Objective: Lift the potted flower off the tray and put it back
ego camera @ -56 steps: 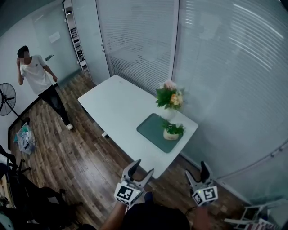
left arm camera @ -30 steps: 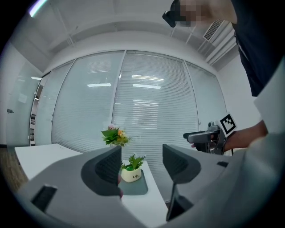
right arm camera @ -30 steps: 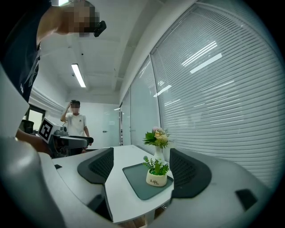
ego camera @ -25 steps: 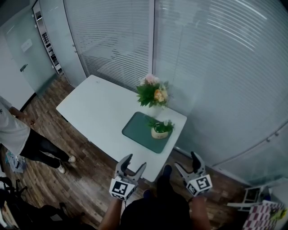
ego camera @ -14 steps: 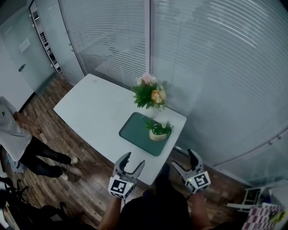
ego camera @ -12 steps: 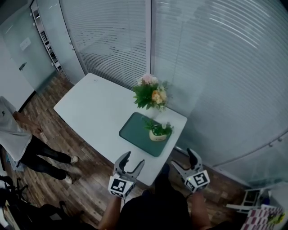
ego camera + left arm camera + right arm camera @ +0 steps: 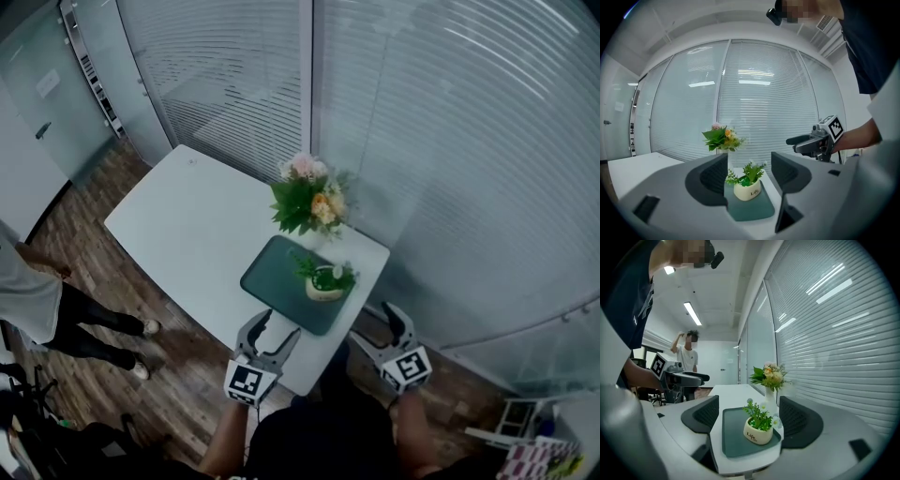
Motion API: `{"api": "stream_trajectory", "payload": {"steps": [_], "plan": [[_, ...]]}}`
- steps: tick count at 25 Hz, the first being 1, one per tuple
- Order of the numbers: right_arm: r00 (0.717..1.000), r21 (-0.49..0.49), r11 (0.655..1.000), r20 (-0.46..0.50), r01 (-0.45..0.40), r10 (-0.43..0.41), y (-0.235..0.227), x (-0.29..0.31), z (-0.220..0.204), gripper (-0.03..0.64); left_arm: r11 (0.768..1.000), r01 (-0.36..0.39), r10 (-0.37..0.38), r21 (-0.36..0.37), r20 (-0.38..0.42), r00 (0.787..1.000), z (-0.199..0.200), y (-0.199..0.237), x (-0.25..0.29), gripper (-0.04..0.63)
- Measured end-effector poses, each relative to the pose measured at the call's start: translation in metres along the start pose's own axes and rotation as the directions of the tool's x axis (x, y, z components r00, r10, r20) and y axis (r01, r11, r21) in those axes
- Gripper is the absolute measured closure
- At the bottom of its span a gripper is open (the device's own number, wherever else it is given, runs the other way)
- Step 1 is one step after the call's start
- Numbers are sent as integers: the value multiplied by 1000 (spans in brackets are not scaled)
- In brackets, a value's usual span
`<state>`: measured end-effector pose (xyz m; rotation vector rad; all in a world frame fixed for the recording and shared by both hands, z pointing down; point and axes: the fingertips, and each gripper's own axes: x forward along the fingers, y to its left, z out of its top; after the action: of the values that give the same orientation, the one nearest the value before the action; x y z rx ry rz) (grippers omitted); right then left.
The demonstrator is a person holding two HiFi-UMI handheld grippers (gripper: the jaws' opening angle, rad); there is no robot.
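Small cream potted flower [image 7: 324,281] upright on dark green tray [image 7: 272,278].

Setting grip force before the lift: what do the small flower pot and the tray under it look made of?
The flower pot is cream and smooth, with a soft sheen and printed lettering. It is likely glazed ceramic, though plastic is possible. The tray is dark green, flat and matte, with rounded corners and a low rim. It is probably plastic or a rubbery mat, but I cannot tell which.
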<state>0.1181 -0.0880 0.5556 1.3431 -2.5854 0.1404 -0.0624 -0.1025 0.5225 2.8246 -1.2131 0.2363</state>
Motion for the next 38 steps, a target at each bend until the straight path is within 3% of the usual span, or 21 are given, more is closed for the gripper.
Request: {"api": "stream_trajectory", "payload": {"steps": [14, 27, 38], "plan": [[989, 2, 999, -143, -48, 47, -33, 34, -40, 241, 998, 39, -36, 39, -93, 995, -39, 9, 48, 322], [965, 14, 993, -233, -119, 119, -45, 67, -84, 235, 999, 36, -35, 1, -188, 982, -81, 23, 81, 322], [934, 10, 977, -292, -212, 206, -55, 97, -115, 233, 996, 82, -65, 42, -308, 949, -136, 24, 119, 322]]}}
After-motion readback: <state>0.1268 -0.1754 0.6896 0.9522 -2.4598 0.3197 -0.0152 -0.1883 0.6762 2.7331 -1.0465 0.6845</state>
